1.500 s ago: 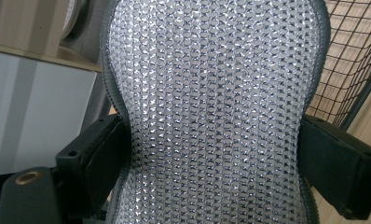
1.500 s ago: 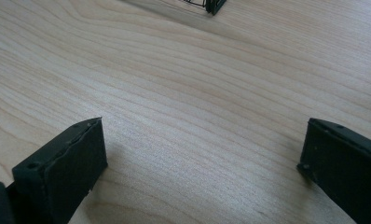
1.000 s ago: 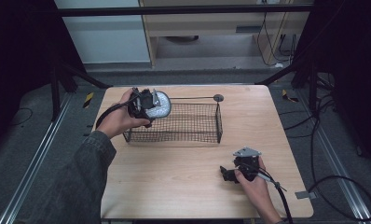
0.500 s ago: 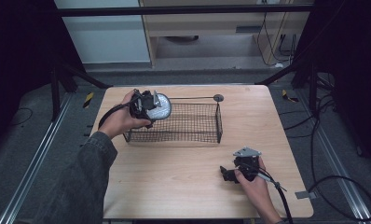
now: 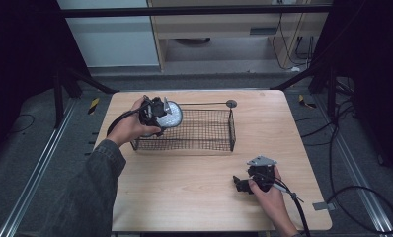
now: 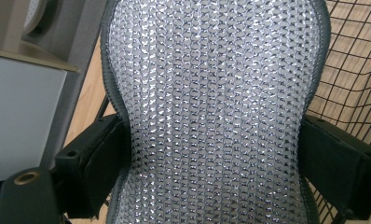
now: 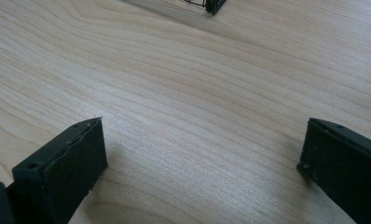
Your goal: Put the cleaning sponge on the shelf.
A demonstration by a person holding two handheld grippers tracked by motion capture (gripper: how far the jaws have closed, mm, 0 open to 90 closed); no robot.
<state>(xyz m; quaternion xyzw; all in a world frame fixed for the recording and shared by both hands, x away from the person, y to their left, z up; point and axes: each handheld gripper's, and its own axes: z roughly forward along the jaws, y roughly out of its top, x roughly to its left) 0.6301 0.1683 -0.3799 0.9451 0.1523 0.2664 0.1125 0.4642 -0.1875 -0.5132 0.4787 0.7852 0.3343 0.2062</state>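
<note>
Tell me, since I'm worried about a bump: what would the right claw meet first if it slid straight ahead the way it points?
Probably nothing soon. The open right claw faces bare light wooden tabletop; farther along, the corner of the black wire basket sits near that line, though depth is hard to judge.

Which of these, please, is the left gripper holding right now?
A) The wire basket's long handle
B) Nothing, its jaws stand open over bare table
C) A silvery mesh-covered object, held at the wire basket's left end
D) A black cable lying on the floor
C: the left gripper has its jaws closed on the sides of the silvery mesh-covered object, at the left end of the wire basket.
</note>
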